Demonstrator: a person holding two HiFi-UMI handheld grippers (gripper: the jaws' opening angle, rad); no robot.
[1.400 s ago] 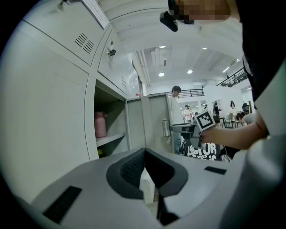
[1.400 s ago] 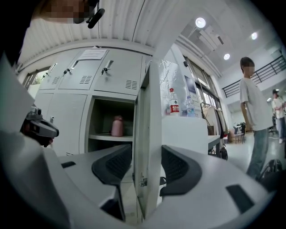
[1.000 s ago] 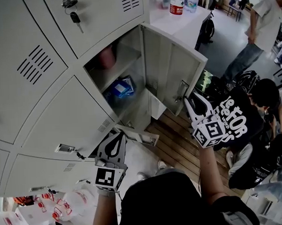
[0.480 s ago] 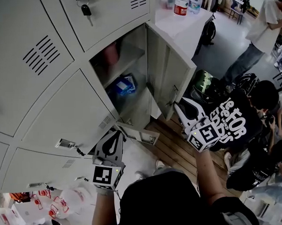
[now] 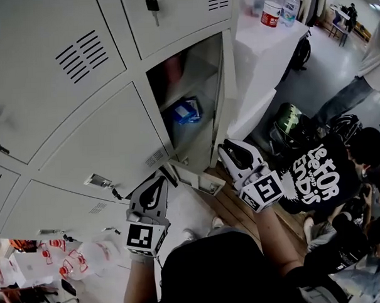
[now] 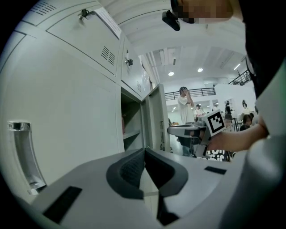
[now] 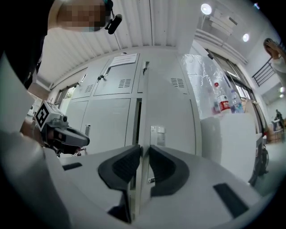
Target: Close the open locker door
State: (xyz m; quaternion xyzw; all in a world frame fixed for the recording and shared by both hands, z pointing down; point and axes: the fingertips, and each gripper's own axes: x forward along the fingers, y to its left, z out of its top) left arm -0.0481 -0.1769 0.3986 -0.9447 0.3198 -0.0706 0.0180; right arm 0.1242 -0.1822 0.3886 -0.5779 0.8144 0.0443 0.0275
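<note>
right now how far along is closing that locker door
Done: the locker door stands only partly open. In hand: the right gripper has its jaws closing with the door's edge between them. To do: push it flush with the frame. The left gripper is shut and empty.

The left gripper (image 6: pixel 144 151) fills the near foreground, its jaws together at the tips with nothing between them. A closed locker front (image 6: pixel 67 112) with a handle (image 6: pixel 24 156) stands at left. Farther off the locker door (image 6: pixel 156 118) hangs ajar.
</note>
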